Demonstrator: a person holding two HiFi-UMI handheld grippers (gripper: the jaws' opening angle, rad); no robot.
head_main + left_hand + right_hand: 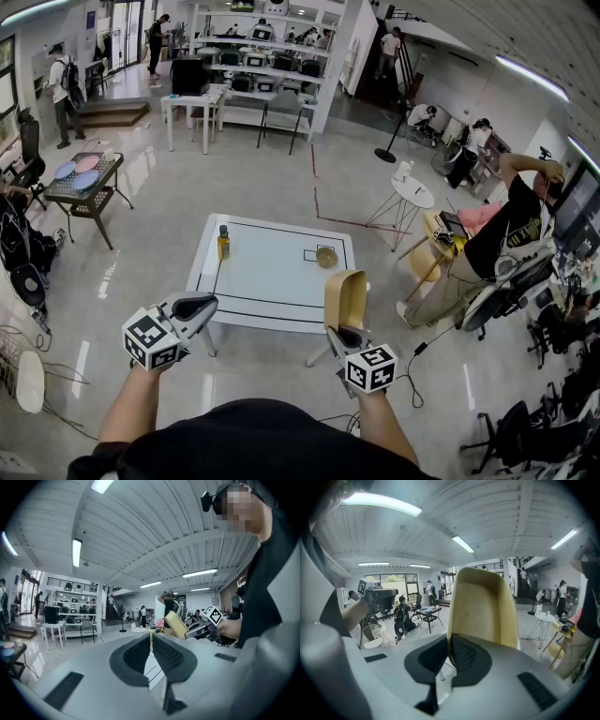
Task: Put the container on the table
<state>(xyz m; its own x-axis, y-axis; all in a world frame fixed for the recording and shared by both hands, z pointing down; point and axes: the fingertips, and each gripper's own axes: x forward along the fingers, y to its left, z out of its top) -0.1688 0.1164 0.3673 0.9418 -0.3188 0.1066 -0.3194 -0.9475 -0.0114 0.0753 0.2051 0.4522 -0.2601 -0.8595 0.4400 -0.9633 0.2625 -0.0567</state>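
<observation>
Container: the tan container [346, 300] is hanging in the air just short of the table's near edge, resting on nothing.
Grip: the right gripper [345, 334] is clamping its thin wall at the near end, jaws all but together with only that wall between them.
Long axis: it is running straight out from the jaws, away from the person, hollow side facing back toward the gripper.
Way to go: the table [272, 292] is lying ahead of and below the container, so the coming move is likely forward and down.
Left gripper: the left gripper [208, 302] is hovering well apart to the left, jaws together and holding nothing; the right is nearer.
On the table: a bottle [223, 242] is standing far left and a round thing [326, 257] is sitting far right.
</observation>
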